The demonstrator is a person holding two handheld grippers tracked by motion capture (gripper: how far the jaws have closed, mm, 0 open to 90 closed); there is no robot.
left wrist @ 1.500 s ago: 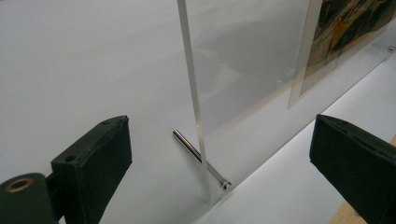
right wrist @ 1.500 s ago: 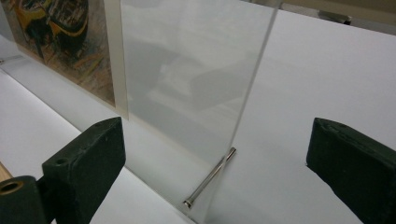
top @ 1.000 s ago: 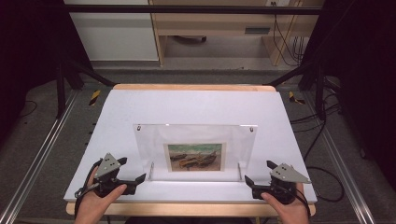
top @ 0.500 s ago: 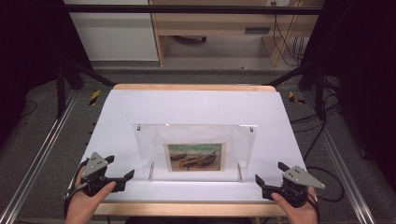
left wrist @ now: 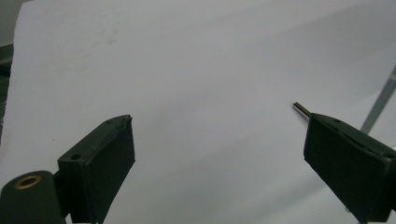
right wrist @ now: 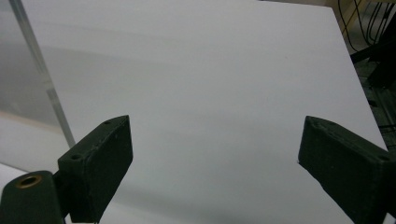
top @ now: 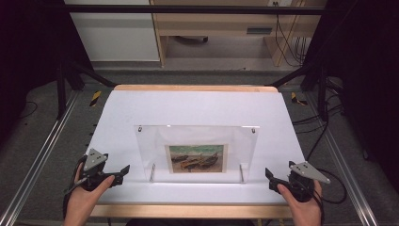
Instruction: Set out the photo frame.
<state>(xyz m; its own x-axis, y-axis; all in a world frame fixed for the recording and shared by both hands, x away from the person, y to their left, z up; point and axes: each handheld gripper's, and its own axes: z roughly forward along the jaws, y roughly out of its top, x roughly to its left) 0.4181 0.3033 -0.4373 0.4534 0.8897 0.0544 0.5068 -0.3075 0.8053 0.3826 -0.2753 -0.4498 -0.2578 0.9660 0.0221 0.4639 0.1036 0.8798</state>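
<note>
A clear acrylic frame (top: 196, 153) stands upright on short metal legs in the middle of the white table (top: 197, 106). It holds a small picture of boats (top: 196, 158). My left gripper (top: 121, 172) sits low at the front left, pointing toward the frame's left end and apart from it. Its jaws (left wrist: 219, 135) are open and empty, with a metal pin (left wrist: 301, 109) and the frame's edge (left wrist: 379, 103) past the right jaw. My right gripper (top: 269, 175) sits at the front right, also open and empty (right wrist: 215, 135). Its jaws have just been closing slightly. The frame's edge (right wrist: 42, 70) lies to its left.
The table has a wooden rim (top: 195, 88) at the back. Metal rails (top: 40, 160) run along both sides of it. Black stand legs and cables (top: 324, 127) lie on the floor at the right. A cabinet and a desk stand beyond the table.
Both hands have drawn outward from the frame. The left gripper has moved left and the right gripper has moved right along the front edge. The frame has stayed still.
</note>
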